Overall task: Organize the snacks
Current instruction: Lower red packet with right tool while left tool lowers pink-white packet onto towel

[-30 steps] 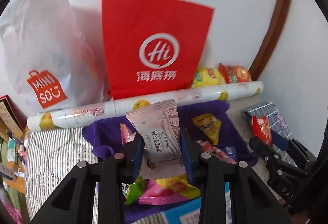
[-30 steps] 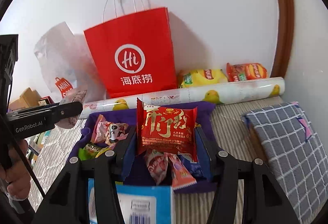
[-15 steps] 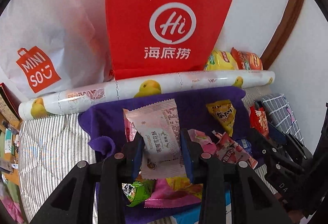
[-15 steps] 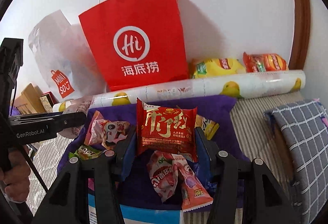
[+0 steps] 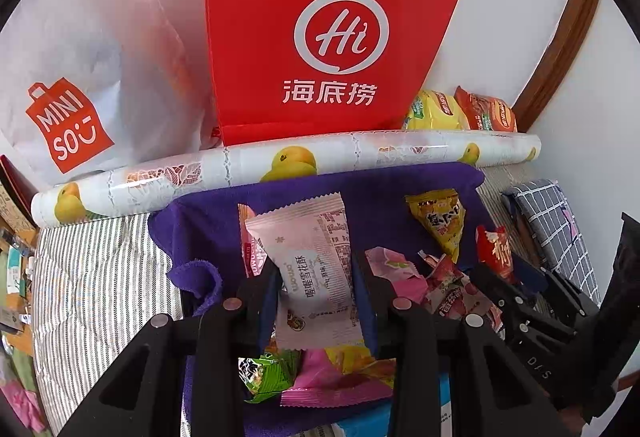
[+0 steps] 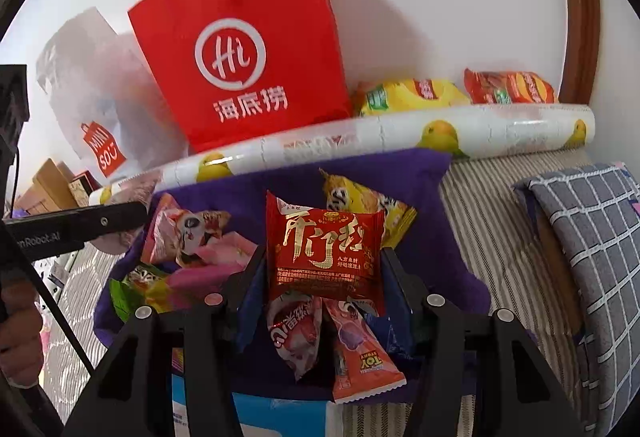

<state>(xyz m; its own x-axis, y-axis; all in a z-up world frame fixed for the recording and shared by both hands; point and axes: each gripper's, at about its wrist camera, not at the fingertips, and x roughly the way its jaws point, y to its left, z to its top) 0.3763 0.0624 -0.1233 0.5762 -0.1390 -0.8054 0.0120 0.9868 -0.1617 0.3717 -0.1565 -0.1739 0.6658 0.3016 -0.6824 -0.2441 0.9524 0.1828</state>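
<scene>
- Left wrist view: the left gripper (image 5: pixel 314 287) is raised over the purple cloth (image 5: pixel 208 221), its two fingers closed on the sides of a pale pink snack packet (image 5: pixel 310 269) held upright between them.
- Right wrist view: the right gripper (image 6: pixel 324 277) pinches a red snack packet with gold lettering (image 6: pixel 324 249) by both side edges, upright, above the middle of the same cloth (image 6: pixel 432 249).
- From the right wrist view the left gripper's black finger (image 6: pixel 80 225) reaches in from the left edge, with the person's hand (image 6: pixel 18 333) below it.
- Loose snacks lie heaped on the cloth: a yellow triangular packet (image 5: pixel 440 221) towards its far right corner, pink packets (image 6: pixel 296 333) under the right gripper, a green one (image 5: pixel 260 373) near the front edge.
- A fruit-printed roll (image 5: pixel 280 165) lies along the cloth's far edge.
- Behind the roll a red paper bag (image 6: pixel 240 49) stands against the white wall, a white Miniso bag (image 5: pixel 68 77) to its left, a yellow chip bag (image 6: pixel 408 97) and an orange one (image 6: pixel 508 87) to its right.
- The cloth rests on striped bedding (image 5: pixel 92 277); a grey checked pillow (image 6: pixel 592 249) lies at the right edge.
</scene>
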